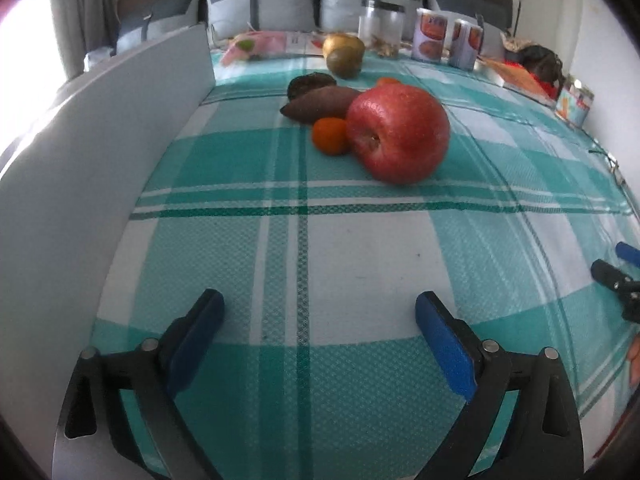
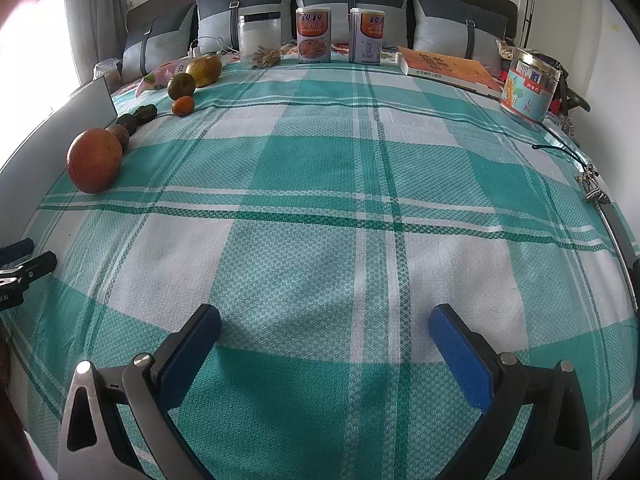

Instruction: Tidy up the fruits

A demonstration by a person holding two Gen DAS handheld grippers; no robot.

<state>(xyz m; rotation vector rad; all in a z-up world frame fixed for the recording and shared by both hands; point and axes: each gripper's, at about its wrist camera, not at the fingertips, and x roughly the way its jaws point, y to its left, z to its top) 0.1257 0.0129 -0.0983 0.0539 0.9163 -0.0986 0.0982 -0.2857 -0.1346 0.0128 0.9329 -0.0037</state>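
Note:
A big red apple [image 1: 398, 133] lies on the green checked cloth [image 1: 360, 260], with a small orange [image 1: 330, 135], a brown sweet potato [image 1: 320, 105], a dark fruit [image 1: 311, 83], a green fruit [image 1: 343, 62] and a yellow fruit [image 1: 343, 43] behind it. My left gripper [image 1: 320, 312] is open and empty, well short of the apple. In the right wrist view the apple [image 2: 95, 160] lies far left with the other fruits [image 2: 184, 105] in a row beyond it. My right gripper [image 2: 325, 322] is open and empty over bare cloth.
A grey board [image 1: 80, 168] stands along the left edge. At the back stand a clear jar [image 2: 260, 40], two cans [image 2: 314, 35], a book [image 2: 448, 66] and a round tin [image 2: 528, 84]. Keys [image 2: 592, 188] lie at the right edge. Pillows stand behind.

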